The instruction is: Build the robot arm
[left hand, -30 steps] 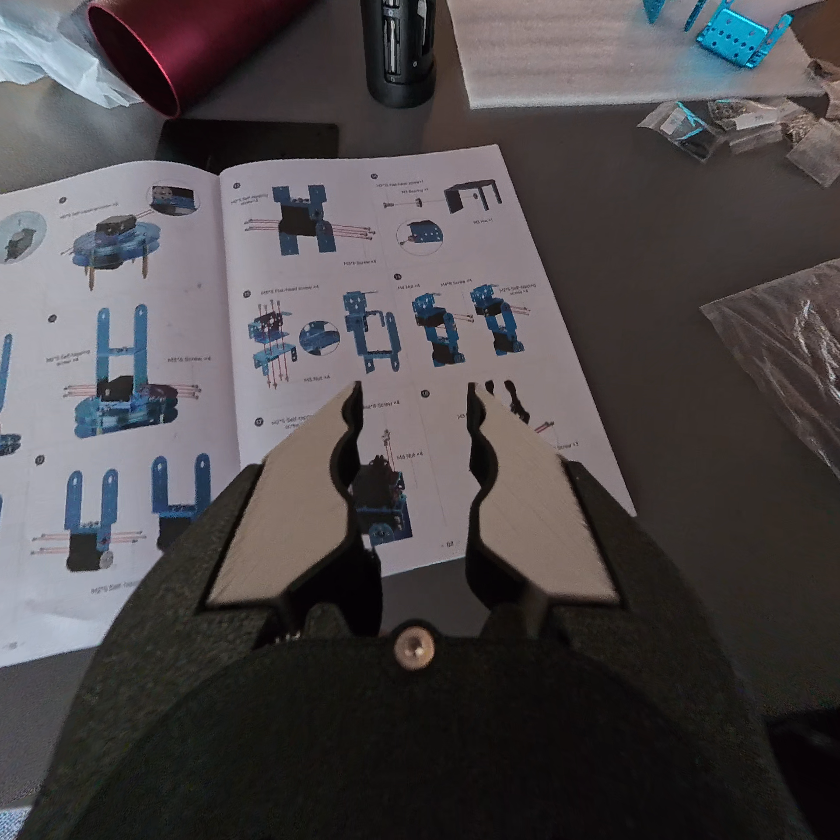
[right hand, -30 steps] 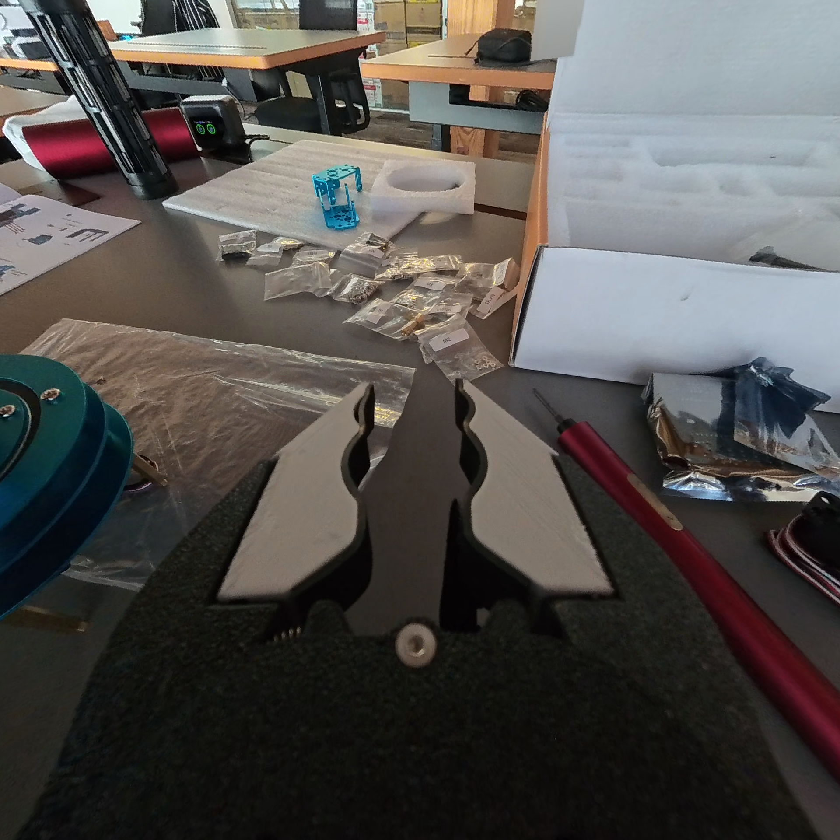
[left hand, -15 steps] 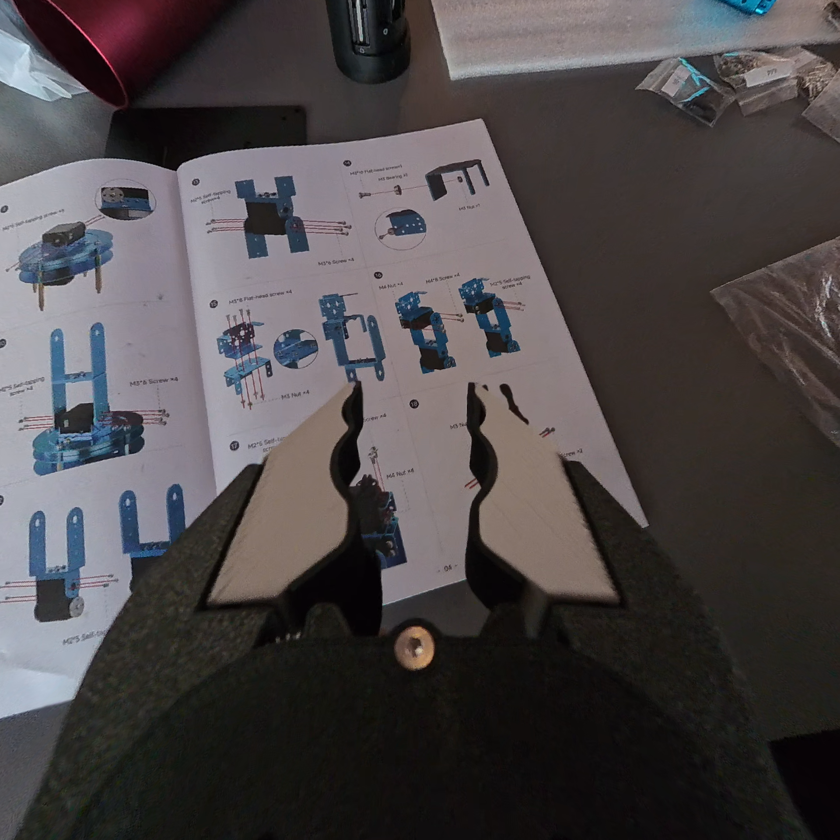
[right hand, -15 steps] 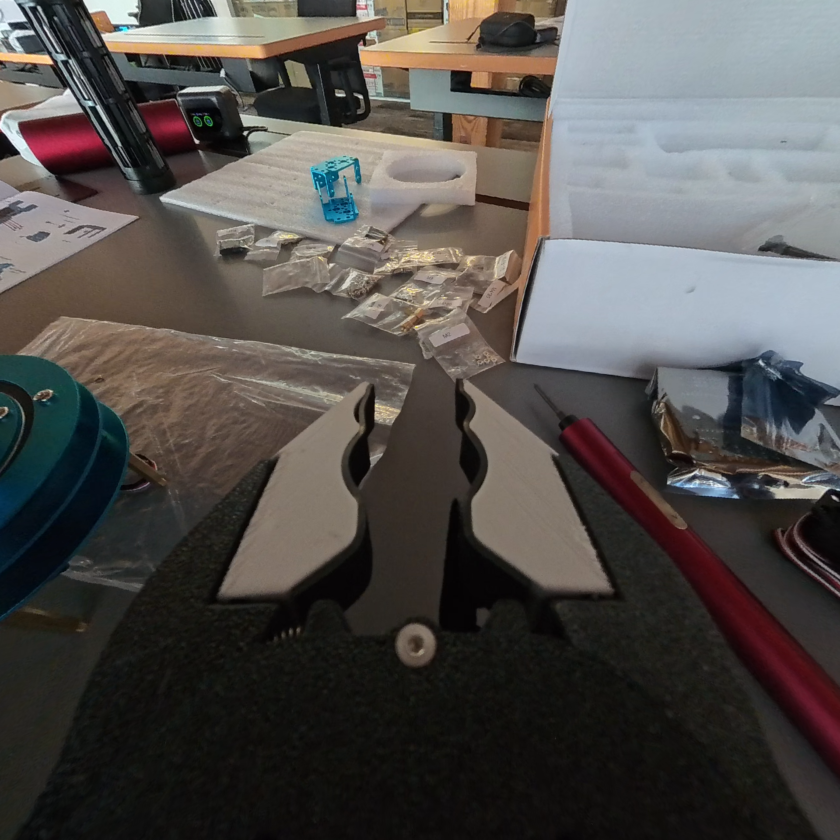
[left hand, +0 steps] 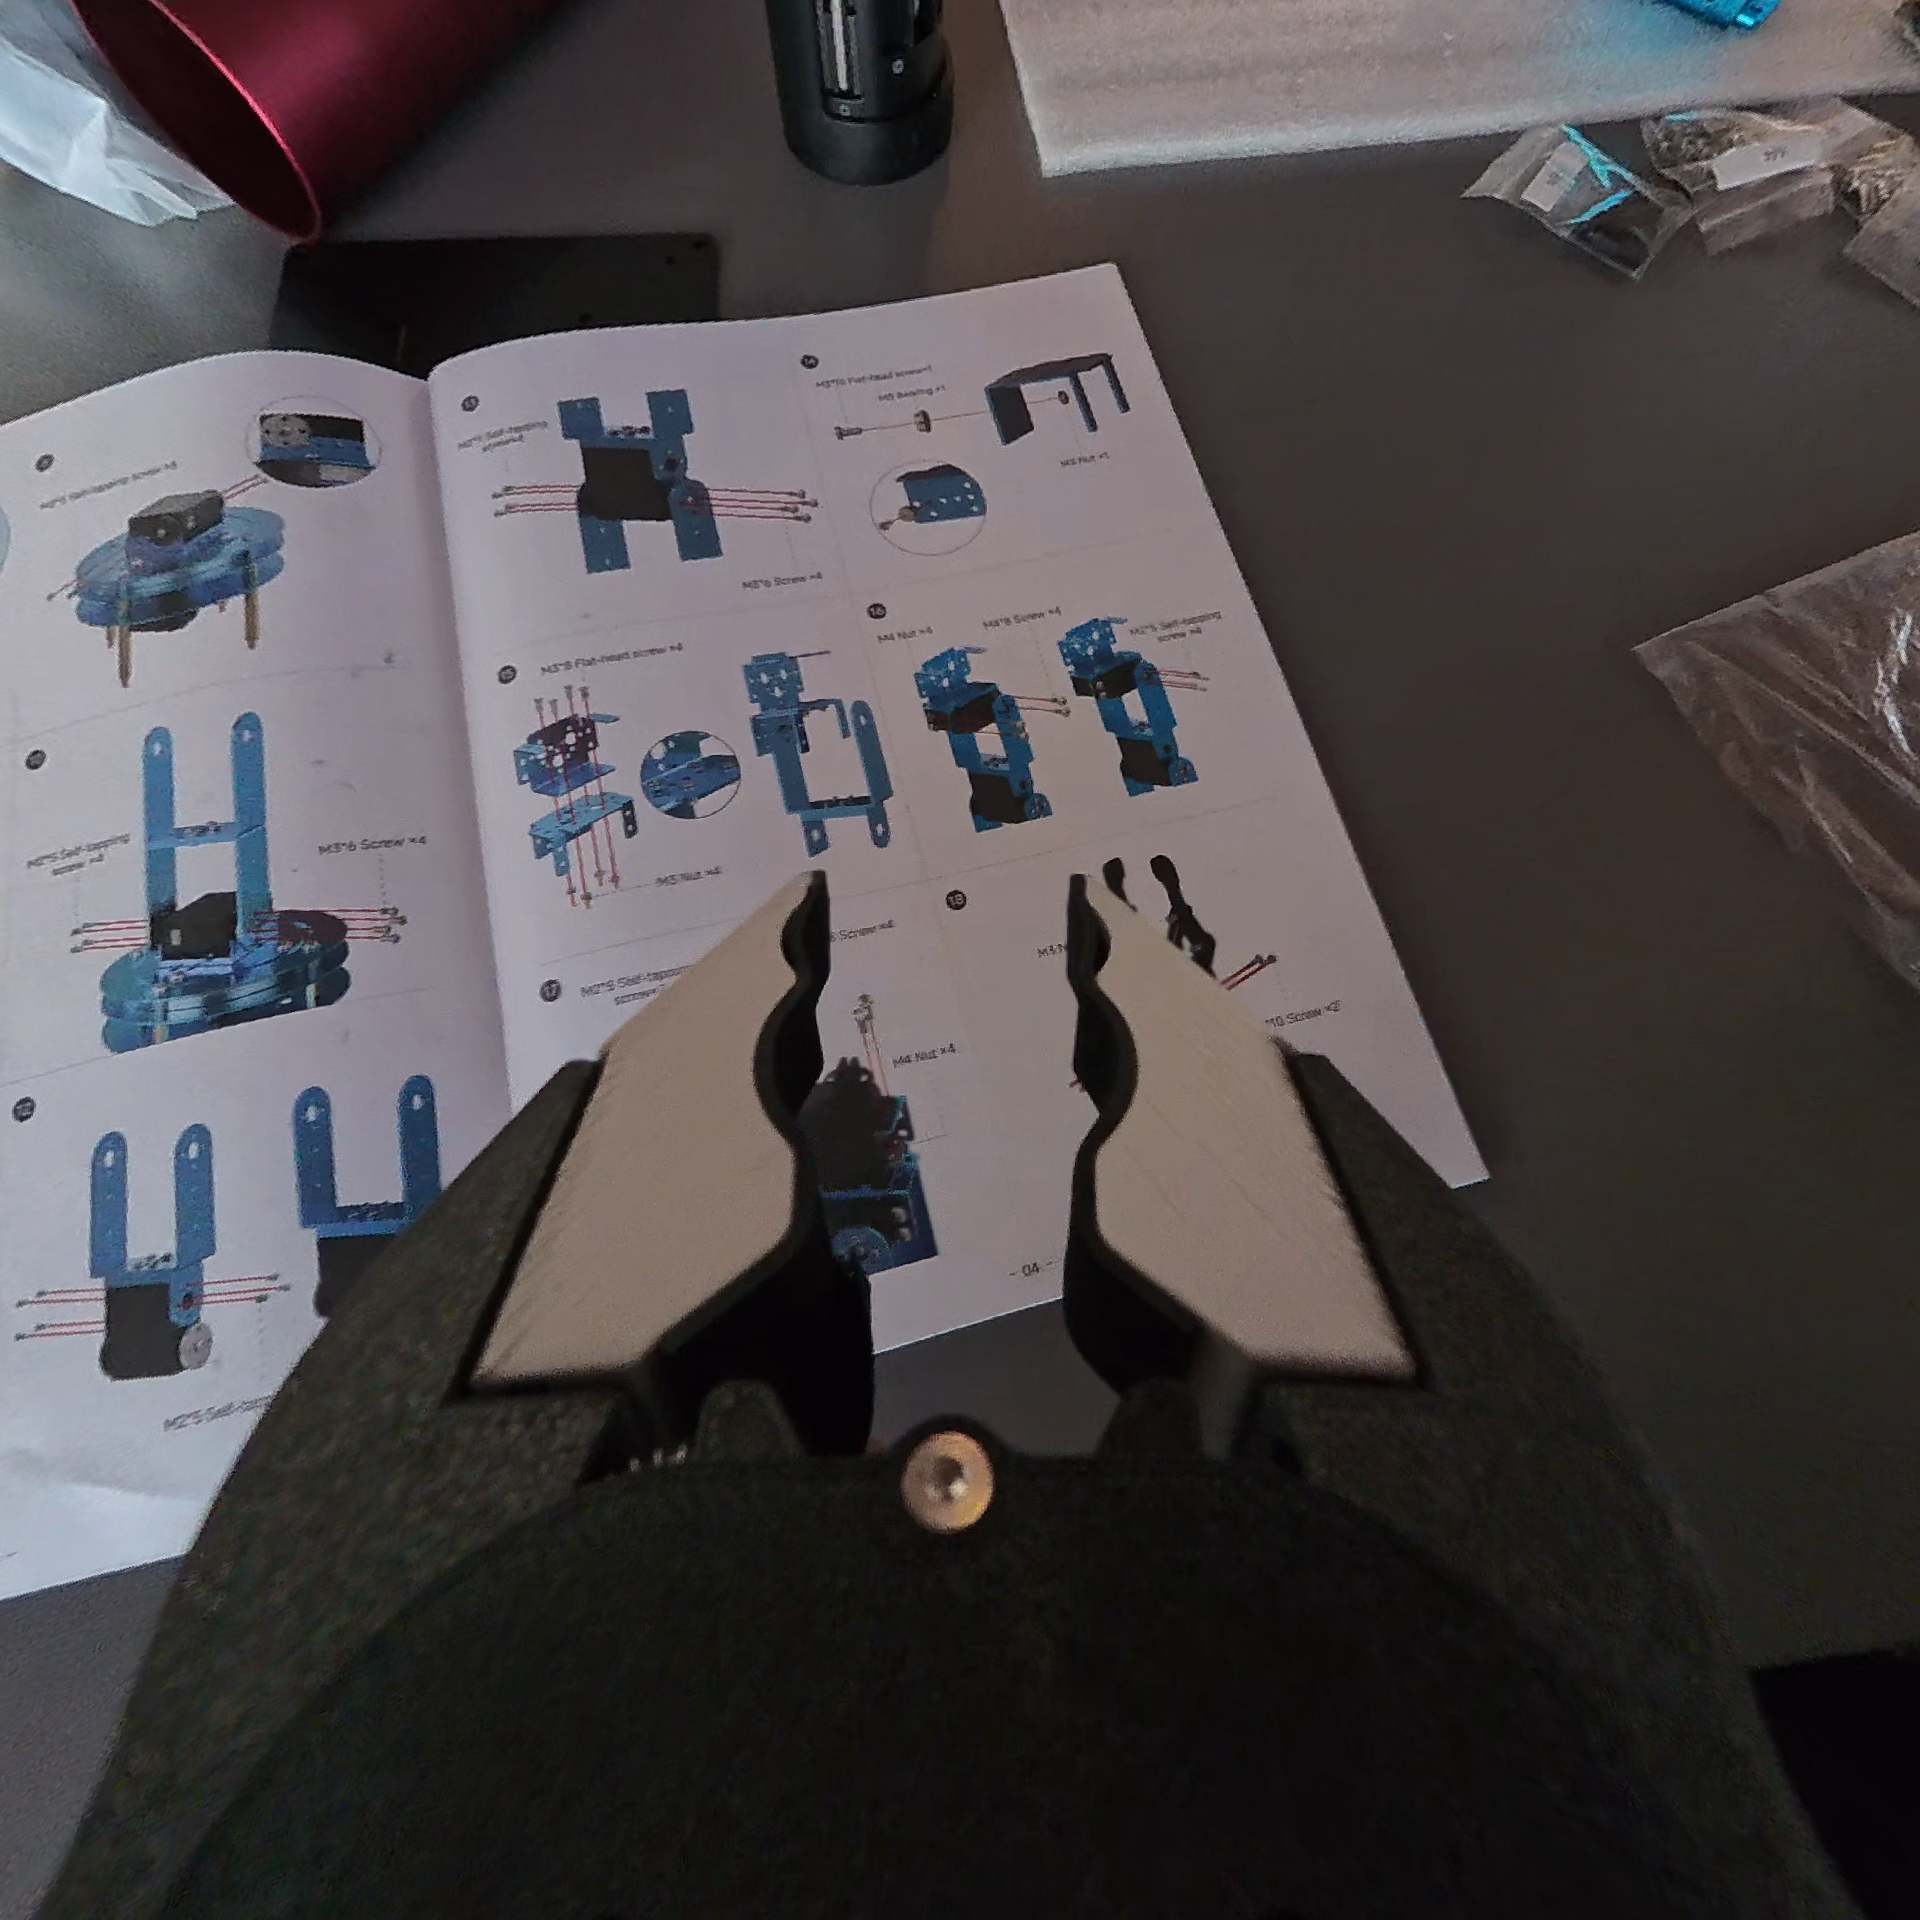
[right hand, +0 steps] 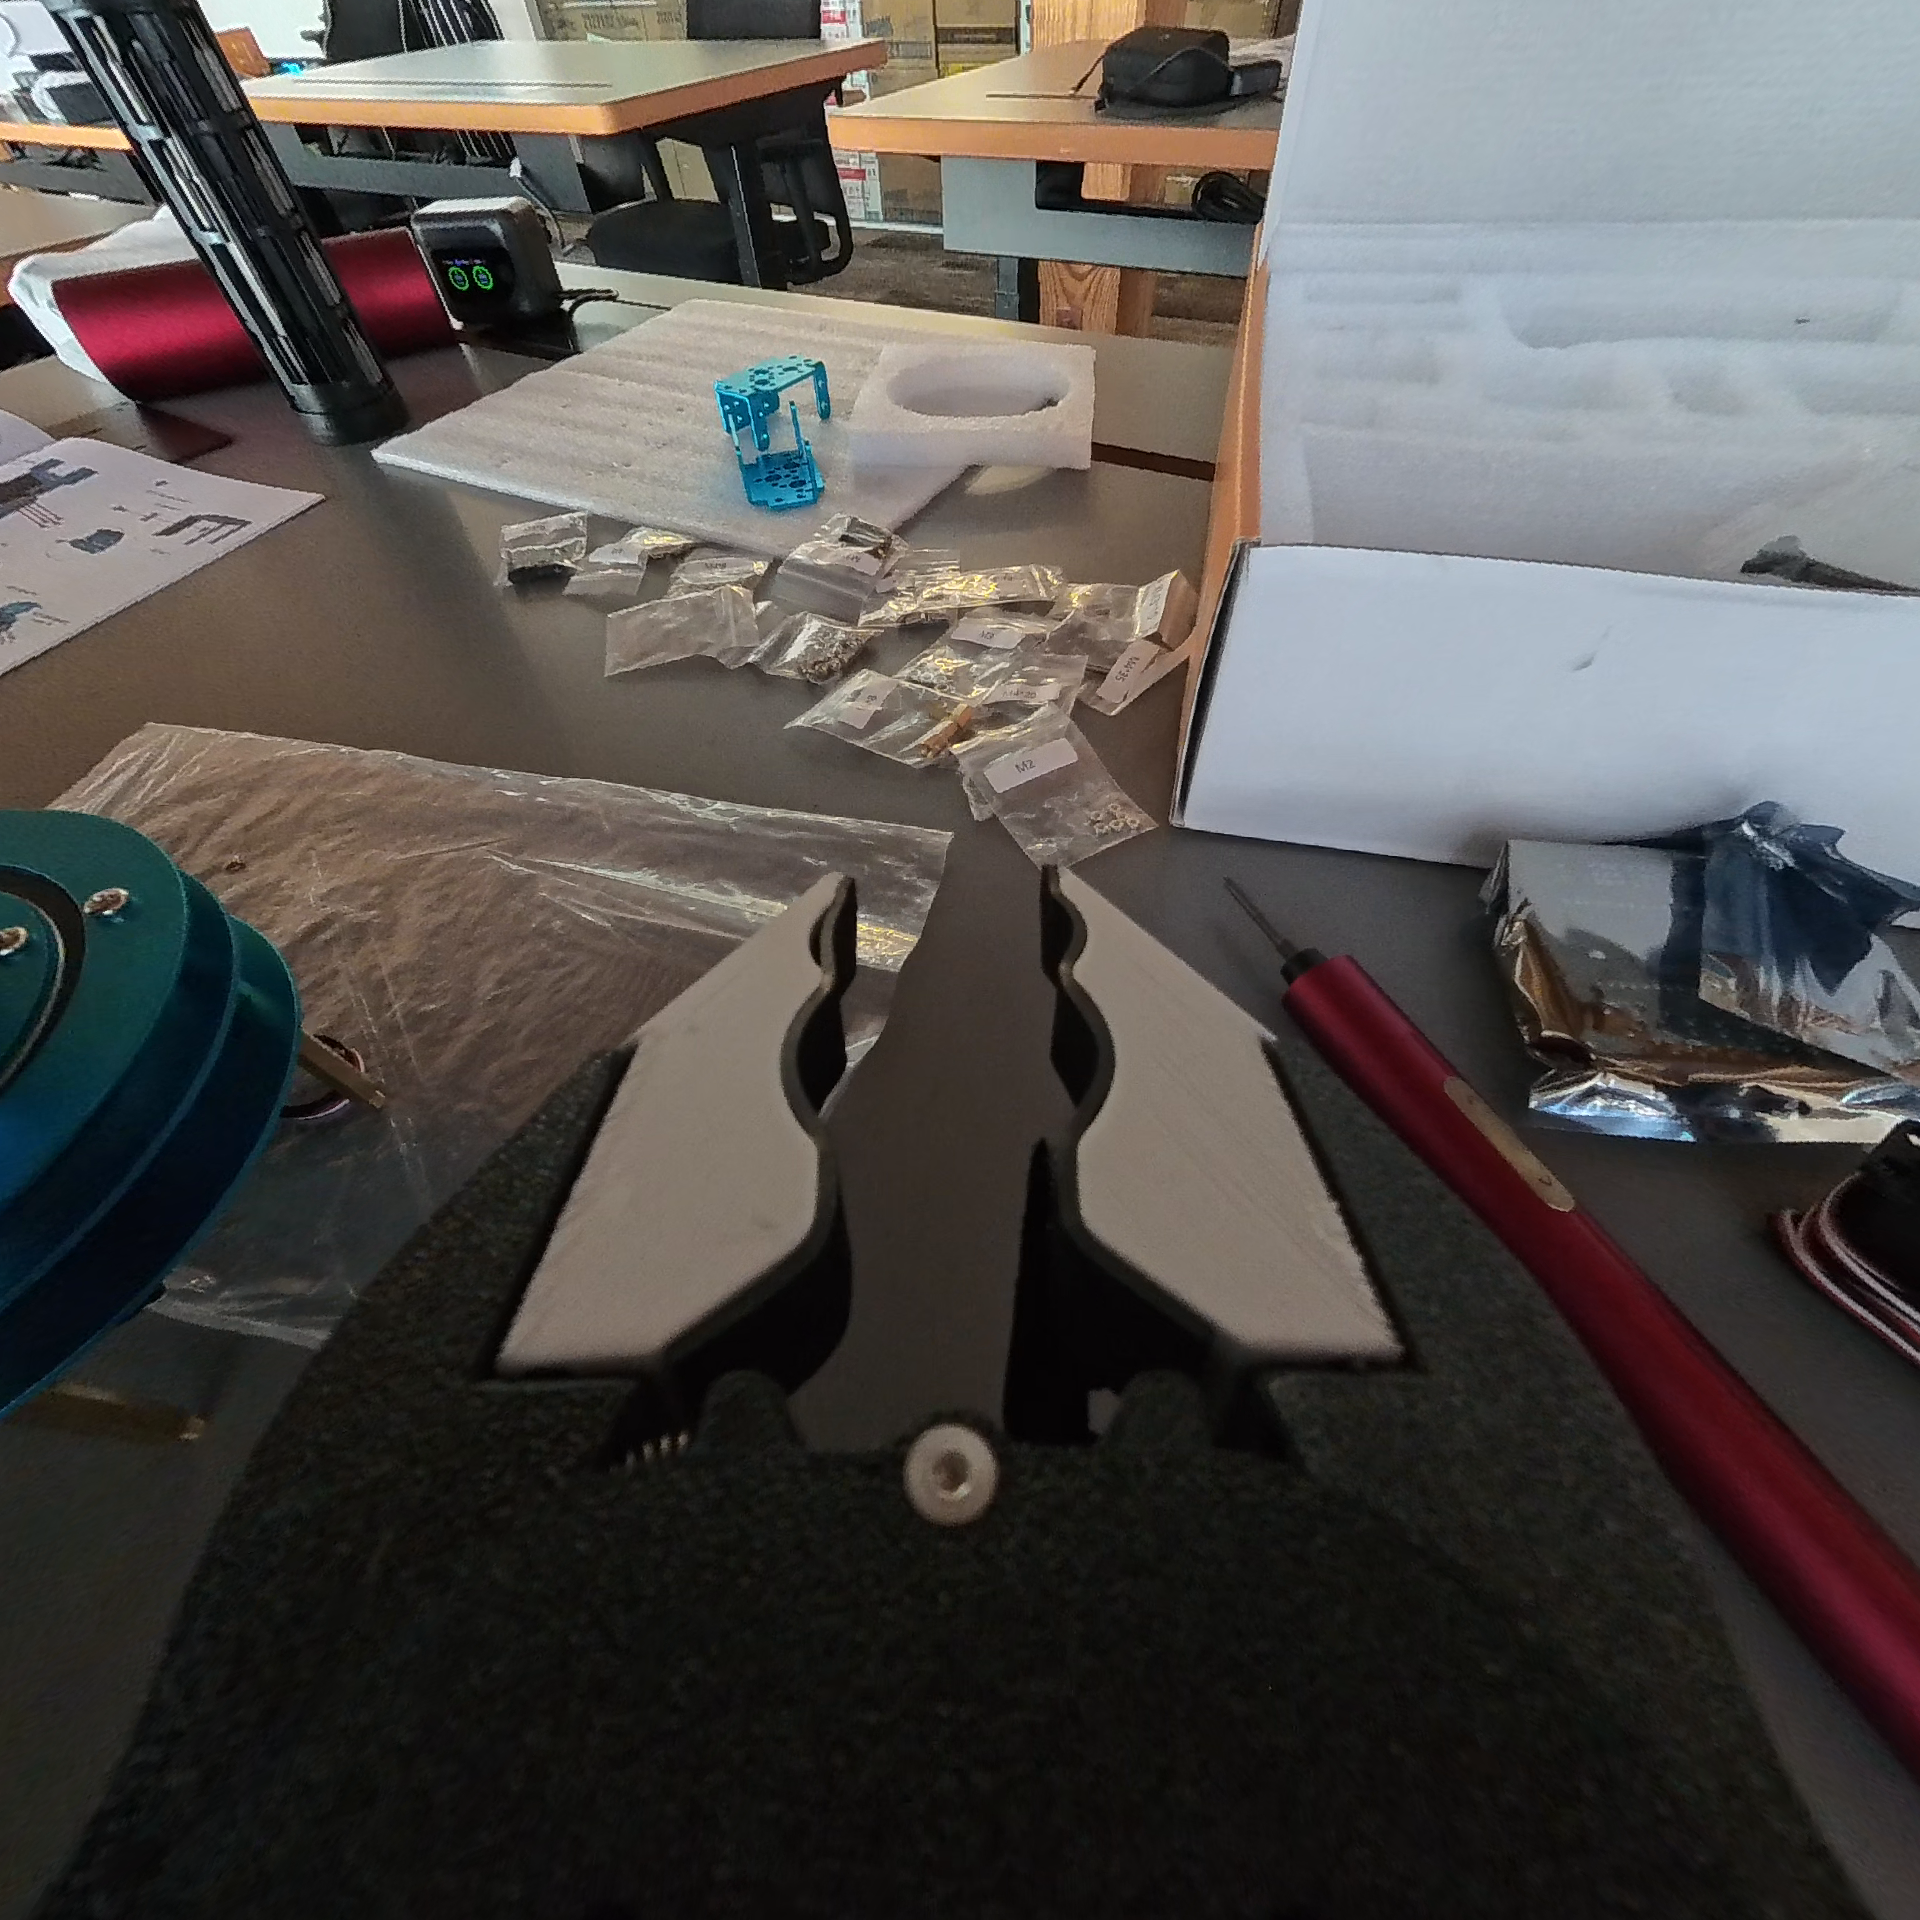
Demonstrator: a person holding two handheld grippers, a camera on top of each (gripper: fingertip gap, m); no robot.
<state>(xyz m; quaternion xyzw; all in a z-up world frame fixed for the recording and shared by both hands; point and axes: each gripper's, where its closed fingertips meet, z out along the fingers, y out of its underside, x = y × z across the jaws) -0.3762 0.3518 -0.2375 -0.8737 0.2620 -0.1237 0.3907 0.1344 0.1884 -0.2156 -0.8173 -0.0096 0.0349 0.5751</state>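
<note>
My left gripper (left hand: 948, 894) is open and empty, held above an open instruction booklet (left hand: 665, 727) with blue assembly drawings that lies flat on the dark table. My right gripper (right hand: 948, 888) is open and empty, low over the table. A red screwdriver (right hand: 1621, 1278) lies just right of it. A clear plastic sheet (right hand: 468, 883) and a blue round stacked-plate base (right hand: 114, 1091) are to its left. Several small bags of screws (right hand: 883, 644) lie ahead, and a blue metal bracket (right hand: 774, 426) stands on a white foam sheet (right hand: 623, 436) beyond.
An open white box (right hand: 1538, 707) with foam inlay stands at the right, with a silver foil bag (right hand: 1704, 977) and red-white wires (right hand: 1849, 1268) near it. A maroon tube (left hand: 260, 94), a black cylinder (left hand: 868, 83) and a black plate (left hand: 499, 291) lie past the booklet. My hands' fingertips stand some 55 centimetres from each other. It is some 35 centimetres from my right tips to the blue metal bracket (right hand: 774, 426).
The left wrist view has shifted a little over the booklet, which first slid left and then back right. The right gripper has barely moved. Both jaws keep the same opening.
</note>
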